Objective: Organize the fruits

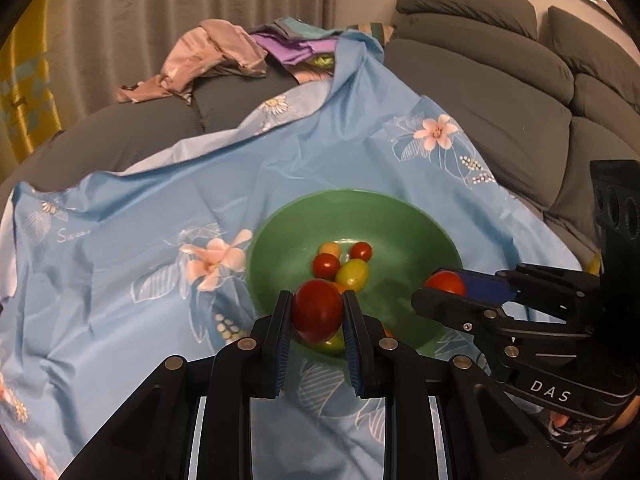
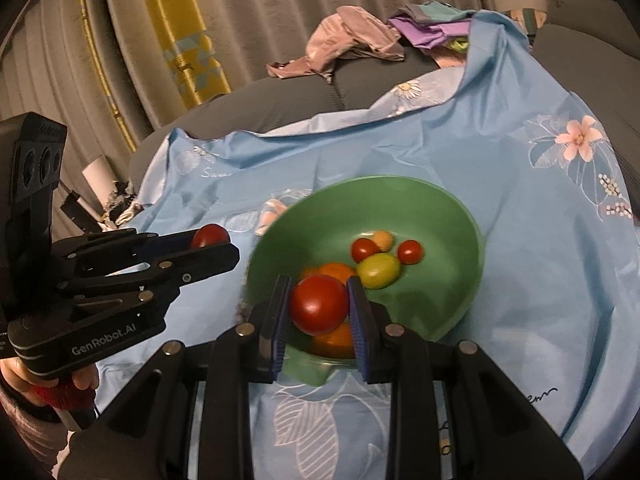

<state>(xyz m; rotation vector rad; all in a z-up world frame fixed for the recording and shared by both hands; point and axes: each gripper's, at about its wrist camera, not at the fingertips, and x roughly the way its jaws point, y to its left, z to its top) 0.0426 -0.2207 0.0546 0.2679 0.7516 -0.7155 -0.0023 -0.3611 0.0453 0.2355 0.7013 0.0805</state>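
Clamping one red tomato each, the left gripper and right gripper hover nearly closed, green bowl just ahead.

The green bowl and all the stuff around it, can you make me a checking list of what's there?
Surface: blue flowered cloth spread over a grey sofa.
Job's things: green bowl holding small red, yellow-green and orange tomatoes.
Clutter: crumpled clothes at the cloth's far end.
Grippers: left gripper shut on a red tomato; right gripper shut on another red tomato.
Cables: nothing seen.
Surroundings: grey curtain, yellow patterned panel.
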